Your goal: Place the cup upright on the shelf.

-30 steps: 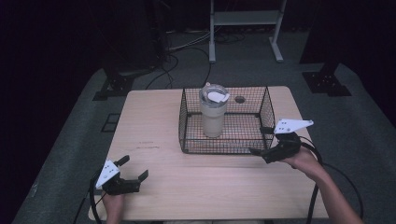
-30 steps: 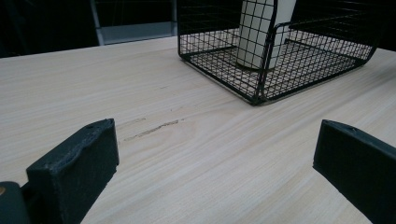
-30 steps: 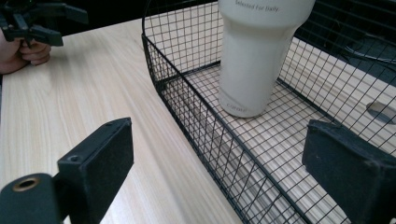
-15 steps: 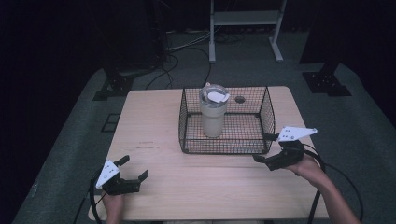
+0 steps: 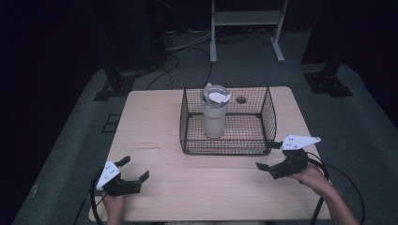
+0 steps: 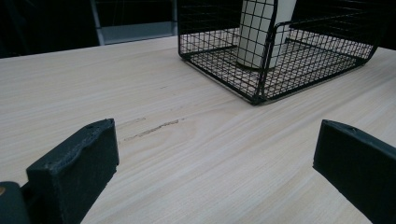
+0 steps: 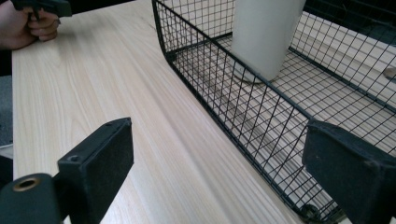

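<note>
A black wire basket (image 5: 227,123) is set on the far half of the wooden bench (image 5: 187,187). A pale tumbler (image 5: 215,112) with a lid is stood upright inside the basket, toward its left side. A small round dark item (image 5: 241,99) is seen at the basket's far side; its nature cannot be told.

The left tongs (image 5: 133,169) are held at the near left corner of the bench, jaws spread, nothing between them, well apart from the basket. The right tongs (image 5: 270,155) are held just beside the basket's near right corner, jaws spread and empty. The tumbler is untouched by either tongs.
</note>
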